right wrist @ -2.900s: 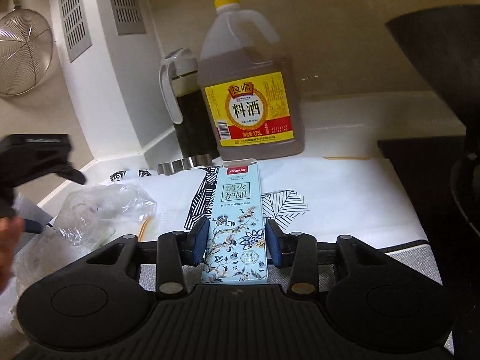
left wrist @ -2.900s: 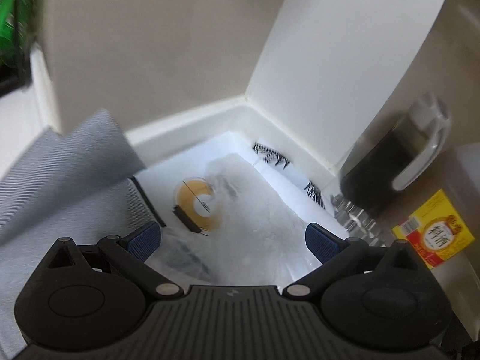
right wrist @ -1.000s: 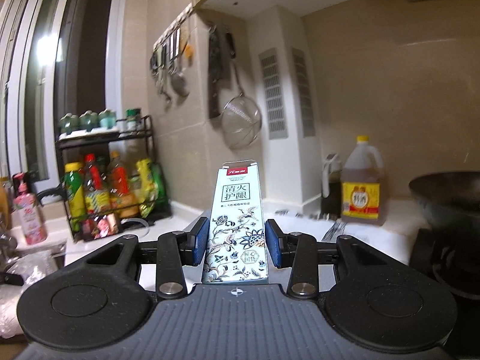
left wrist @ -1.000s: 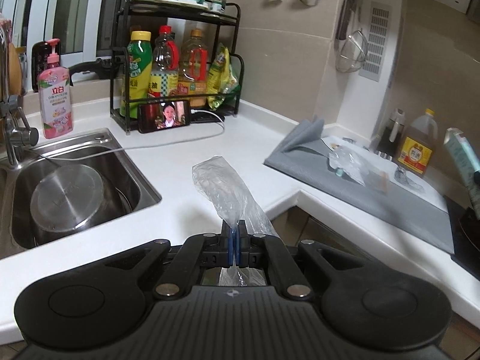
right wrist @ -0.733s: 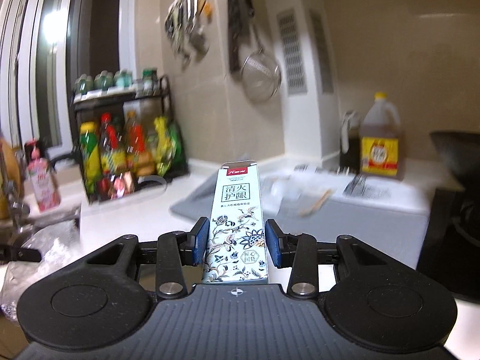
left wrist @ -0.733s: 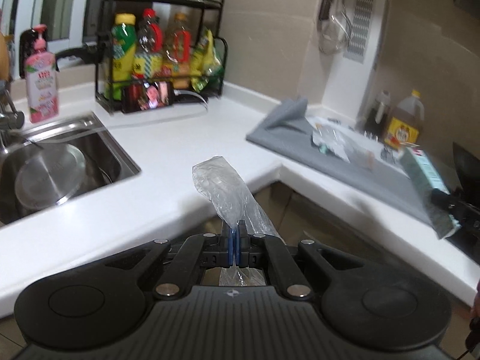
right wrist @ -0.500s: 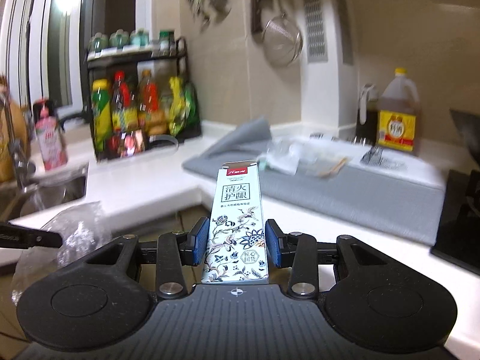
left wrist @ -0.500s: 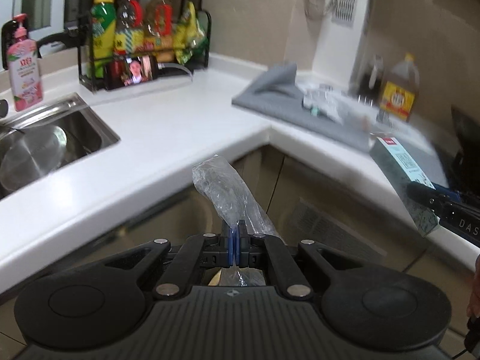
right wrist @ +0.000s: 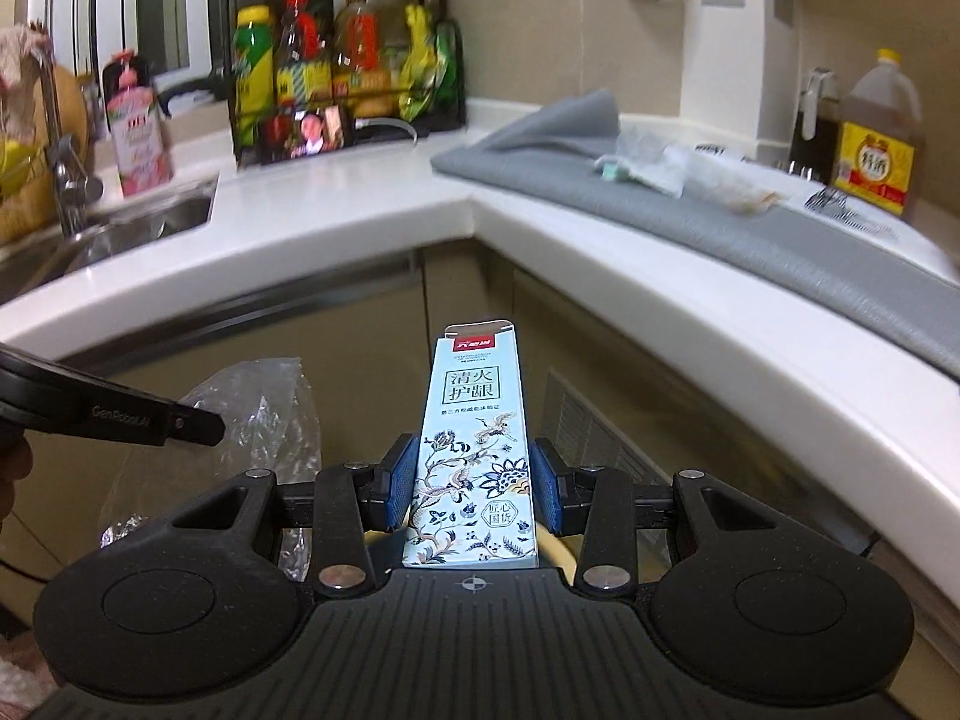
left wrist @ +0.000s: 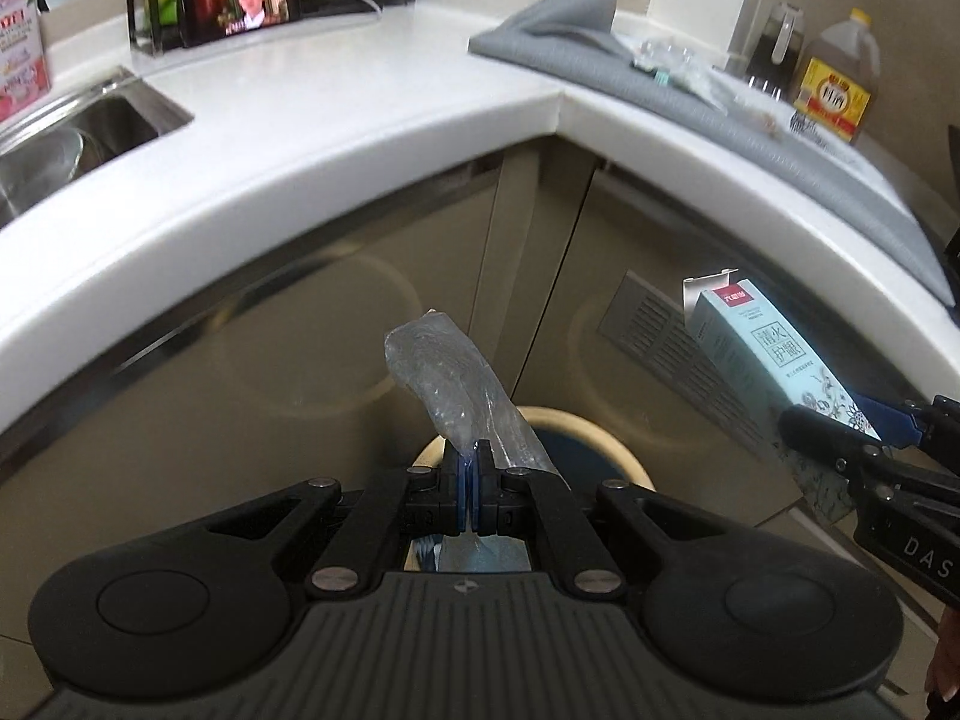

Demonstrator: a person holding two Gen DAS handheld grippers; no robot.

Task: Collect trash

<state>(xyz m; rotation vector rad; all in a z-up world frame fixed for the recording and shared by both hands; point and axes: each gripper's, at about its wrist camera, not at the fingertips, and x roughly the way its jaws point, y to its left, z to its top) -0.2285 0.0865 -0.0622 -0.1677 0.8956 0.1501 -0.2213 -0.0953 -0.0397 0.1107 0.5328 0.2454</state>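
Observation:
My left gripper (left wrist: 474, 468) is shut on a crumpled clear plastic bag (left wrist: 447, 381), which sticks up from the jaws. A round cream-rimmed trash bin (left wrist: 591, 441) with a dark liner stands on the floor just below and beyond it. My right gripper (right wrist: 474, 480) is shut on a tall pale-blue floral carton (right wrist: 474, 438), held upright. The carton also shows in the left wrist view (left wrist: 774, 354), to the right of the bin. The plastic bag shows in the right wrist view (right wrist: 264, 420) at the left.
A white L-shaped countertop (left wrist: 360, 114) with beige cabinet doors (left wrist: 300, 360) curves behind the bin. A grey mat (right wrist: 750, 228) with more scraps, an oil jug (right wrist: 876, 138), a sink (right wrist: 120, 228) and a bottle rack (right wrist: 342, 66) are on the counter.
Both grippers have come down from counter height to in front of the cabinets, still gripping the bag and the carton. The trash bin has come into view under the left gripper.

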